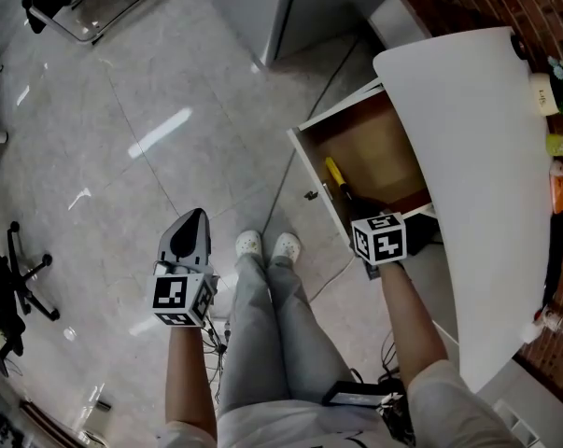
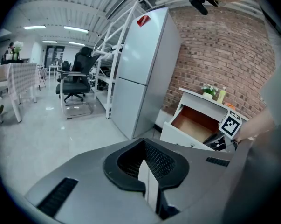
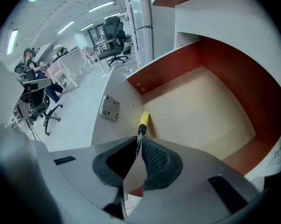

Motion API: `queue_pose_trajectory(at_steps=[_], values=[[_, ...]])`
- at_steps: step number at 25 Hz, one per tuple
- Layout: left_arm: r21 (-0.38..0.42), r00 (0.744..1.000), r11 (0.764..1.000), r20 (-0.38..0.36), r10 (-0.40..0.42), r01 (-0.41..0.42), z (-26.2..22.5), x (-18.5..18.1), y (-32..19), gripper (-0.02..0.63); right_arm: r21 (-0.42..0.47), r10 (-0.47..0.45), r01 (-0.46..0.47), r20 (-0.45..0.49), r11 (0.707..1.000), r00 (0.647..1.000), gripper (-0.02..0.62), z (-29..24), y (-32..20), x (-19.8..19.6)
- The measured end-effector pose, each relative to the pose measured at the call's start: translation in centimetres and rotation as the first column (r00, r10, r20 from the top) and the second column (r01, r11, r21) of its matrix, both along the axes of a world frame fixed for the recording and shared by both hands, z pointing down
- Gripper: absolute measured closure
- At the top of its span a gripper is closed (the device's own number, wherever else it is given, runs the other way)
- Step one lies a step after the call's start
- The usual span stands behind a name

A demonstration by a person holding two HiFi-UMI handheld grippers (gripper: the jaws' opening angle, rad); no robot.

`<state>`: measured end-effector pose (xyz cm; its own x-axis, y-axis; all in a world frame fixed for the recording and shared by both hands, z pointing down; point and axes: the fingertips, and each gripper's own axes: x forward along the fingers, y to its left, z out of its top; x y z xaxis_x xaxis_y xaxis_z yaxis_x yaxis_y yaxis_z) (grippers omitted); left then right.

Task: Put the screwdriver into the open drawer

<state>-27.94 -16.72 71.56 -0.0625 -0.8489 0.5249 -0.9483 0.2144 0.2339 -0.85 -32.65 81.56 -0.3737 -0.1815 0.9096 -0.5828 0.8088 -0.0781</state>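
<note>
While the right gripper (image 3: pixel 139 143) has its jaws pressed together on the thin shaft of the screwdriver (image 3: pixel 143 121), the yellow handle sticks out straight ahead of the tips. It lies inside the open drawer (image 3: pixel 198 104), just beside the drawer's white front panel. Left gripper (image 2: pixel 147 174): jaws together, nothing between them, held well apart from the right one, over the floor (image 1: pixel 122 129) beyond the person's legs (image 1: pixel 262 315).
</note>
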Motion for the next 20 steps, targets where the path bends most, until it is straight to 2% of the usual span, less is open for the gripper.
queue_pose_trajectory(at_steps=[5, 11, 15, 20], values=[[-0.013, 1.000, 1.000, 0.008, -0.004, 0.004, -0.8, -0.5, 0.5, 0.597, -0.012, 0.041, -0.041, 0.015, 0.999, 0.999, 0.569, -0.8, 0.0, 0.5], [-0.009, 1.000, 1.000, 0.025, 0.013, -0.013, -3.4, -0.1, 0.4, 0.597, 0.006, 0.049, -0.049, 0.067, 0.999, 0.997, 0.569, -4.8, -0.4, 0.7], [0.001, 1.000, 1.000, 0.028, -0.001, 0.001, -5.9, 0.0, 0.6, 0.597, 0.011, -0.018, 0.017, 0.114, 1.000, 0.993, 0.571, -8.5, 0.5, 0.2], [0.013, 0.999, 1.000, 0.042, -0.003, 0.002, -9.2, 0.2, 0.8, 0.597, 0.080, -0.113, 0.104, 0.119, 0.991, 0.986, 0.575, -13.2, 1.5, -0.3]])
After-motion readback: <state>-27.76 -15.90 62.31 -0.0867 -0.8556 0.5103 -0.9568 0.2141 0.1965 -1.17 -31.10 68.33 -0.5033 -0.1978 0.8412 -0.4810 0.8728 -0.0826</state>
